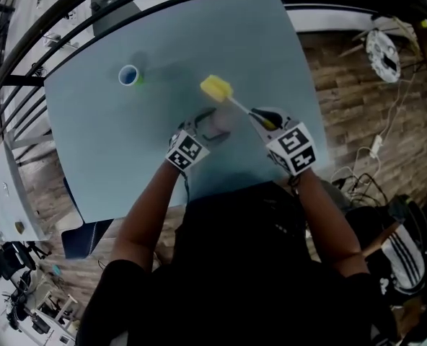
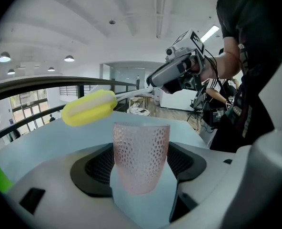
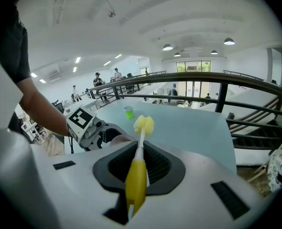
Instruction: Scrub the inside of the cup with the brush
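Note:
My left gripper (image 1: 210, 125) is shut on a pink translucent dimpled cup (image 2: 141, 156), held upright just above the table; in the head view the cup (image 1: 218, 123) is blurred. My right gripper (image 1: 261, 116) is shut on the yellow handle of a brush (image 3: 136, 179). The brush's white stem runs forward to a yellow sponge head (image 1: 216, 88). That sponge head (image 2: 89, 107) hovers above and to the left of the cup's open rim, outside it. From the right gripper view the sponge head (image 3: 144, 124) sits beyond the left gripper (image 3: 91, 128).
A small green cup (image 1: 130, 75) with a blue inside stands at the far left of the pale blue table (image 1: 112, 164), also seen as the green cup (image 3: 128, 111). A curved black railing (image 3: 217, 78) runs past the table's far edge. Wooden floor and cables (image 1: 376, 146) lie at right.

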`<state>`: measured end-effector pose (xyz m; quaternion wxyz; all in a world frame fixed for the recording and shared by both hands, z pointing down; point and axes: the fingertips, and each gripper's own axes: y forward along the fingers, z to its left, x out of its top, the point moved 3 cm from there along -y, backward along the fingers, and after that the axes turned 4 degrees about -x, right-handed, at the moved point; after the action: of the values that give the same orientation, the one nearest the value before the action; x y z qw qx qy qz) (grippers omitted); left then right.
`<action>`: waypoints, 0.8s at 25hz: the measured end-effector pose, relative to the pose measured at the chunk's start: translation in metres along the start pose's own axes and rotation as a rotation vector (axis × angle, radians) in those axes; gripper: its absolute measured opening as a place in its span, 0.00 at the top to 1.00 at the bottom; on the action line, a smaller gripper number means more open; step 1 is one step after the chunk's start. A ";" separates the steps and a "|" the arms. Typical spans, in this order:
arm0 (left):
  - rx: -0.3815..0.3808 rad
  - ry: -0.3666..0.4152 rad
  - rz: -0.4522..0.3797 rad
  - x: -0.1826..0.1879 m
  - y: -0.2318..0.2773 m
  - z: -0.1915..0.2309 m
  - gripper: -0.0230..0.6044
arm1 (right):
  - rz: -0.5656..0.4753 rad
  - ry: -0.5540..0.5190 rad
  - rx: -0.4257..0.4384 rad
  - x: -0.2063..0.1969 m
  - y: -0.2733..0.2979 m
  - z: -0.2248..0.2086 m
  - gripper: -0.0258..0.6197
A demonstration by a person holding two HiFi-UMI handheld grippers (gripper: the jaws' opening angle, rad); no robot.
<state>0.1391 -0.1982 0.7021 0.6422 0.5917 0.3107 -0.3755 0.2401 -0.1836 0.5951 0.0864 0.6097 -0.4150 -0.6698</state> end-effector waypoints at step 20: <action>0.008 0.000 -0.048 -0.029 0.031 0.011 0.40 | 0.072 0.028 -0.017 -0.023 0.016 -0.016 0.89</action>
<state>0.1499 -0.2055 0.7438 0.6304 0.5867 0.3235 -0.3921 0.2537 -0.1865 0.6241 0.1213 0.6031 -0.4296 -0.6610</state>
